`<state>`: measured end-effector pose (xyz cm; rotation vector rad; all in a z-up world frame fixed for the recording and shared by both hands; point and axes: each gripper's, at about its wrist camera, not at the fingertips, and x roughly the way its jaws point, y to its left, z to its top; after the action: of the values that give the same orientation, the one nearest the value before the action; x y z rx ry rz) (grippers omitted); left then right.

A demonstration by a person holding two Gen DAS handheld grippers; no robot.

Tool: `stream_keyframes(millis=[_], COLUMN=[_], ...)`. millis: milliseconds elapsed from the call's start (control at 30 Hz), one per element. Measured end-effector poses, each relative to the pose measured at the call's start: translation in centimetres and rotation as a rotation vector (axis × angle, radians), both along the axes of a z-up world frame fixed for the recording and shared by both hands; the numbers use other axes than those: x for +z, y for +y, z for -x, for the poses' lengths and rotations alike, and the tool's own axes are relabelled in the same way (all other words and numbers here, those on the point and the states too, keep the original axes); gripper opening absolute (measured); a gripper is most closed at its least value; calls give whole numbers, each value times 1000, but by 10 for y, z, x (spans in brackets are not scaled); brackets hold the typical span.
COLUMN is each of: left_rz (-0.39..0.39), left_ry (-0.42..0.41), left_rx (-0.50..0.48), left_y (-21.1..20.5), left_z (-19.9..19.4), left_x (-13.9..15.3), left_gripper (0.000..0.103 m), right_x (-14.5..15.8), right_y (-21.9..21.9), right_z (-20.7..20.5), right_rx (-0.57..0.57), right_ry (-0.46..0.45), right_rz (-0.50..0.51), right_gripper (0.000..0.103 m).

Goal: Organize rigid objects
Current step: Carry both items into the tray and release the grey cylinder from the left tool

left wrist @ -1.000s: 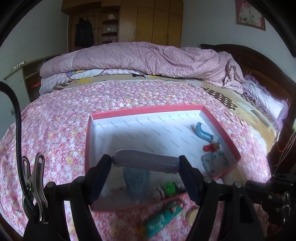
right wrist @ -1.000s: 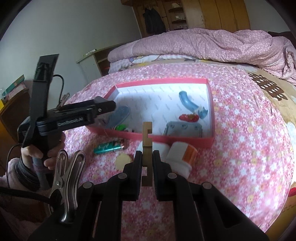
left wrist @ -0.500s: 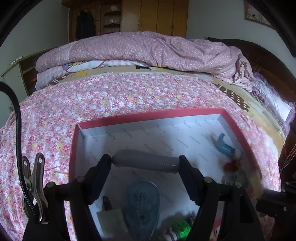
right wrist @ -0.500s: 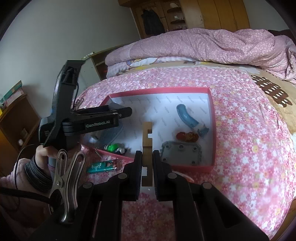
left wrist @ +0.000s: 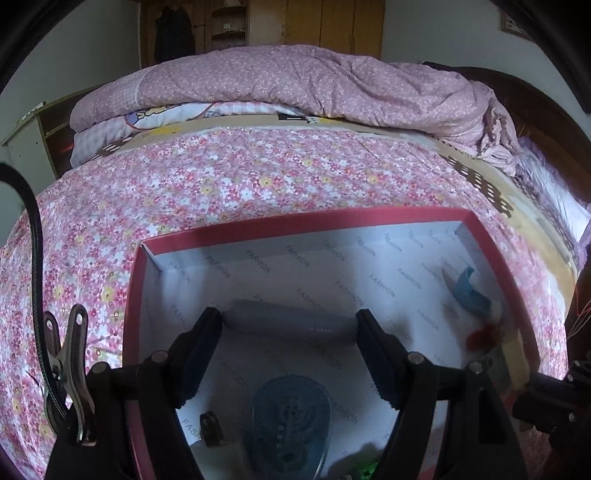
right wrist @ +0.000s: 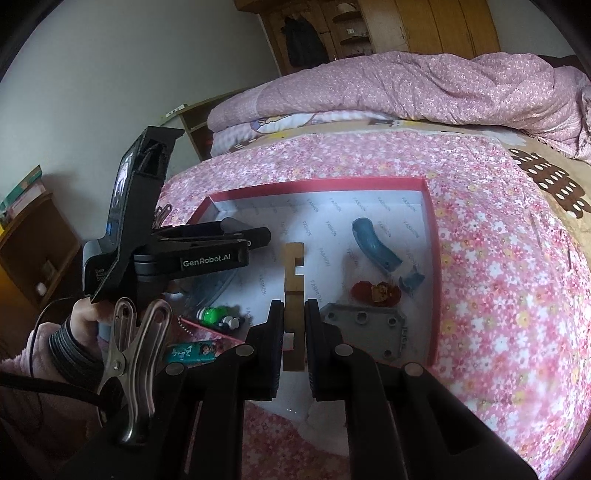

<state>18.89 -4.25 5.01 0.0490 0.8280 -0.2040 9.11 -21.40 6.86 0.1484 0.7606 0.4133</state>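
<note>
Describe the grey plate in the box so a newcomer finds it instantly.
On the floral bedspread lies a red-rimmed box. The grey plate lies flat in its near right corner, just below a red toy; it alone has round holes.

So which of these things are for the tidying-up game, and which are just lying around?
For the job:
- red box
- grey cylinder, held in left gripper
- wooden block, held in right gripper
- blue curved pipe
- grey plate

Just lying about:
- folded quilt
- flowered bedspread
- wardrobe
</note>
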Motion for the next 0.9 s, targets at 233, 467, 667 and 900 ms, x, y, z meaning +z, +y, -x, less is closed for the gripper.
stream_keyframes(millis=[233, 467, 667, 900], left_rz=[-8, 5, 38, 50], left_ry=[-14, -32, -50, -57], left_rx=[-9, -6, 7, 23], left_y=[-2, 1, 9, 16], left_z=[3, 11, 27, 45], left_x=[3, 12, 20, 22], left_gripper=[78, 78, 78, 78], right_x=[-1, -3, -3, -7], right_y=[-1, -2, -4, -1], right_z=[-3, -11, -22, -35], right_rx=[-9, -19, -38, -56], right_ry=[9, 18, 21, 37], right_rz=[0, 6, 7, 17], right_gripper=[12, 12, 12, 12])
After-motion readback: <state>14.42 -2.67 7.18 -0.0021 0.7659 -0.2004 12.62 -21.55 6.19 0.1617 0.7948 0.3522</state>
